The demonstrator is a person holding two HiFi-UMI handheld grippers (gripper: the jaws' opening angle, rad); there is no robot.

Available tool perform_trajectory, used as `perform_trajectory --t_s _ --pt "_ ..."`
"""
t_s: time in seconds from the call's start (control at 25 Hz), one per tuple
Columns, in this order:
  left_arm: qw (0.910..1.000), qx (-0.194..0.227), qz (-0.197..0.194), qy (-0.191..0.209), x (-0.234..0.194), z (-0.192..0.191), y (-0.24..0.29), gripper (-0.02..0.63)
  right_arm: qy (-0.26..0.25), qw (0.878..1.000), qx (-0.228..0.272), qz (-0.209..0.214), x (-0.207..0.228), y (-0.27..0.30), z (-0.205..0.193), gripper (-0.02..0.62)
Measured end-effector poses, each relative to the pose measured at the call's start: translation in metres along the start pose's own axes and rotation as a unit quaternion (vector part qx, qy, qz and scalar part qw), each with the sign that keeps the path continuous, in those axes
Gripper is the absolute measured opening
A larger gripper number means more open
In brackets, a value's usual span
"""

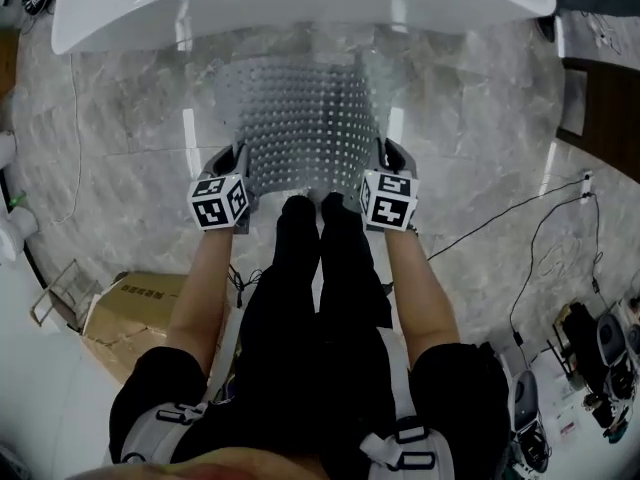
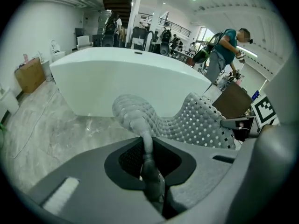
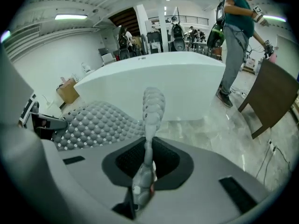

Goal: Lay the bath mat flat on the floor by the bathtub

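Observation:
The grey, hole-dotted bath mat hangs stretched between my two grippers, above the marble floor in front of the white bathtub. My left gripper is shut on the mat's near left corner; in the left gripper view the mat edge runs pinched between the jaws of the left gripper. My right gripper is shut on the near right corner, and the right gripper view shows the mat edge clamped in the right gripper. The mat's far end droops toward the tub.
A cardboard box lies on the floor at my left. Black cables and equipment lie at the right. A dark wooden panel stands right of the bathtub, with a person beside it.

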State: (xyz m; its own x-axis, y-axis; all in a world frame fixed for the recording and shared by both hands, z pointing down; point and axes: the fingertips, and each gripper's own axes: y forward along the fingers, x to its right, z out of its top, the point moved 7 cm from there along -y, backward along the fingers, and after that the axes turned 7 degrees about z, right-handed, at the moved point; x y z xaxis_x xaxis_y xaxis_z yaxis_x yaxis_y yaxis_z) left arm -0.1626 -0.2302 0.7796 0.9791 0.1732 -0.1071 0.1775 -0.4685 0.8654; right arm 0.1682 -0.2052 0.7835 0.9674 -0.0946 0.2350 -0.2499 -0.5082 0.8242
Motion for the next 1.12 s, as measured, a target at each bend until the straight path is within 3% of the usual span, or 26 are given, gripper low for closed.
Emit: perform_trajectory --t_s 0.24,0.4,0.52,0.88,1.12 --pt "0.9991 -0.037 0.017 0.006 -0.024 -0.067 0.128 0.041 0.003 0.999 -0.045 -0.006 0.038 0.127 -0.071 0.043" --pt "0.998 -0.056 0.027 -0.007 -0.042 -0.098 0.21 0.043 -0.008 0.998 -0.061 -0.02 0.069 0.194 -0.097 0.046" --pt "0.9977 -0.058 0.035 -0.003 -0.054 -0.111 0.263 0.046 -0.004 0.998 -0.05 -0.032 0.091 0.236 -0.11 0.048" --pt "0.9935 -0.03 0.078 0.077 -0.088 -0.125 0.395 0.058 -0.001 0.996 -0.042 -0.082 0.167 0.352 -0.148 0.057" --pt "0.9882 -0.081 0.121 0.048 -0.13 -0.162 0.456 0.091 0.021 0.989 -0.071 -0.126 0.243 0.398 -0.203 0.088"
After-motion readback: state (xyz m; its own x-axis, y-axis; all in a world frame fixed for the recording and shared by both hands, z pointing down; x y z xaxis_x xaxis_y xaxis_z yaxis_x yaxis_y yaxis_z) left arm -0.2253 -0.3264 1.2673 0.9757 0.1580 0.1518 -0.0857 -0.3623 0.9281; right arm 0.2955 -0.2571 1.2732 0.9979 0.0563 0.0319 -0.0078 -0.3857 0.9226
